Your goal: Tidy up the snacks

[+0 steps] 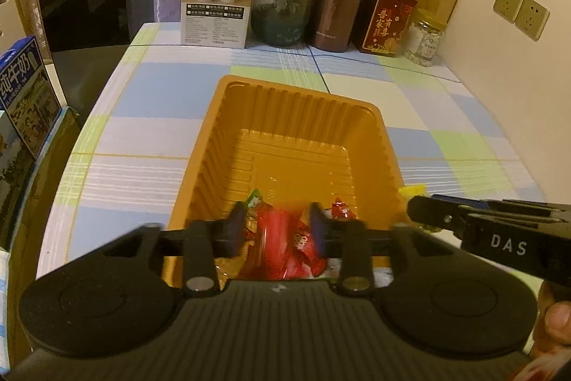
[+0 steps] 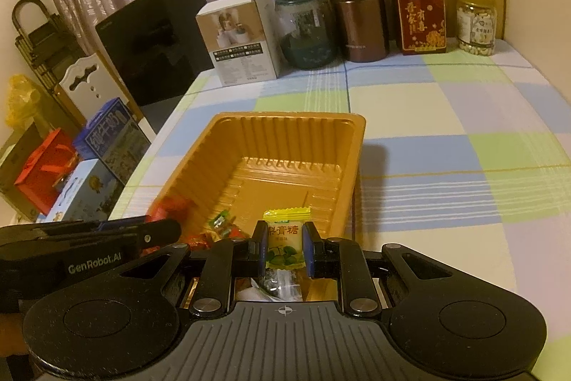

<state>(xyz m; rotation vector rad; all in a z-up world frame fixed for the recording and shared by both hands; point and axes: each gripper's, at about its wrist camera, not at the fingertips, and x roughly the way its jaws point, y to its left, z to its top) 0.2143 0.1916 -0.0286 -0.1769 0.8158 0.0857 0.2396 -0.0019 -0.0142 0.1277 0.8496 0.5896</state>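
An orange tray [image 2: 285, 145] is seen ahead of both tongs, a red snack packet [image 1: 282, 238] lies loose between the parted left gripper [image 1: 278, 231], and a yellow candy [image 2: 284, 240] is clamped by the right gripper [image 2: 284, 250].

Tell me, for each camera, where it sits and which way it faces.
Left wrist: sits on the left gripper, facing along its fingers over the orange tray; a red snack lies between them; right gripper at right.
Right wrist: sits on the right gripper, shut on a yellow candy above the tray; left gripper at left.
Shared: tray, checked tablecloth, brown canister, red box.
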